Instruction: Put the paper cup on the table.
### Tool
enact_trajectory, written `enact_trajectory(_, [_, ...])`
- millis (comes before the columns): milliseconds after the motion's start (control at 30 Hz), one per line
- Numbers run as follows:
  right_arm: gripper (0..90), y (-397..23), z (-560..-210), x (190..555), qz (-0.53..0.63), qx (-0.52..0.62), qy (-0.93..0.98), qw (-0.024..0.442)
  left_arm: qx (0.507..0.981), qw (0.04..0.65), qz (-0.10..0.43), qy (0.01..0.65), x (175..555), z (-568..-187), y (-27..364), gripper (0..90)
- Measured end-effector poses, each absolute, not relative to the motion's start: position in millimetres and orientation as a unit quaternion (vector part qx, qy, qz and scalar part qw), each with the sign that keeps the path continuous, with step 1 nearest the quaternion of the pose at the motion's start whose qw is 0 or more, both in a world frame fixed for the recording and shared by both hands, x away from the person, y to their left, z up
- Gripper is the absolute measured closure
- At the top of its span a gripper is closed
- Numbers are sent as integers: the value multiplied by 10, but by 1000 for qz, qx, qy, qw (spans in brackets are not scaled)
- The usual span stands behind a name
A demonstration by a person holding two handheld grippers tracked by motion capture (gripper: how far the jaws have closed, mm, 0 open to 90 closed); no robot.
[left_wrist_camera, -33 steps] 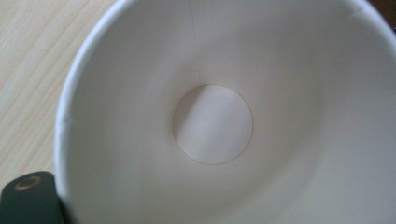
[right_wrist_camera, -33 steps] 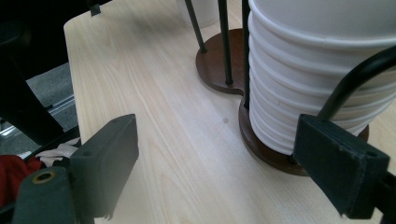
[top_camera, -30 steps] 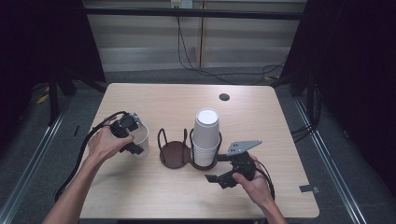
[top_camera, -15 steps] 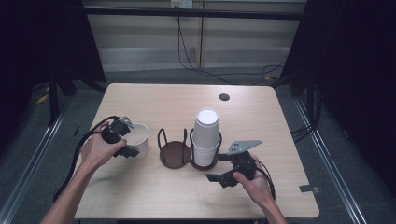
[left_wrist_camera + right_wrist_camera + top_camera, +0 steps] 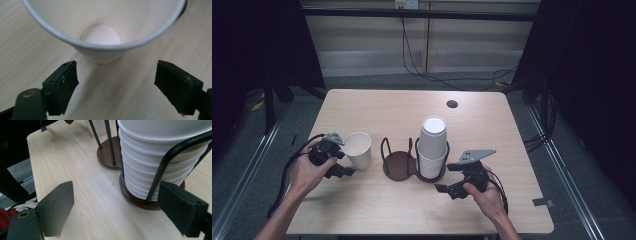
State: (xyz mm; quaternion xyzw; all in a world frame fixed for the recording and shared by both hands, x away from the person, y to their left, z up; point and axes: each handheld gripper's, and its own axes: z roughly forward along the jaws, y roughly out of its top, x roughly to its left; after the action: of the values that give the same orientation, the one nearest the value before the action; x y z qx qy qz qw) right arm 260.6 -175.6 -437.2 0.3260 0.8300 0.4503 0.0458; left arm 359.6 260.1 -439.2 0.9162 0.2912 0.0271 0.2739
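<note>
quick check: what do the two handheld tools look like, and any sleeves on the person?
Both are black two-jaw tools. The left tool and right tool each carry a grey three-cornered plate on top and trail a black cable. Their jaws end in flat, blocky black pads. Forearms are bare, no sleeves visible.

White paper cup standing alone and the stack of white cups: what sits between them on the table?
The empty ring of the dark wire cup holder, on its round brown base, seen in the high view.
</note>
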Motion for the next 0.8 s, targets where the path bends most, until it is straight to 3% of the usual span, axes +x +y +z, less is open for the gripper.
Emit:
enact_trajectory(533, [141,-1760,-4355,2574,452,328,828,54,868,396,81,290,3108,-4270,2773,230])
enact_trajectory(800, [141,-1763,-4348,2567,458,330,824,55,834,450,74,310,2896,-4312,2768,230])
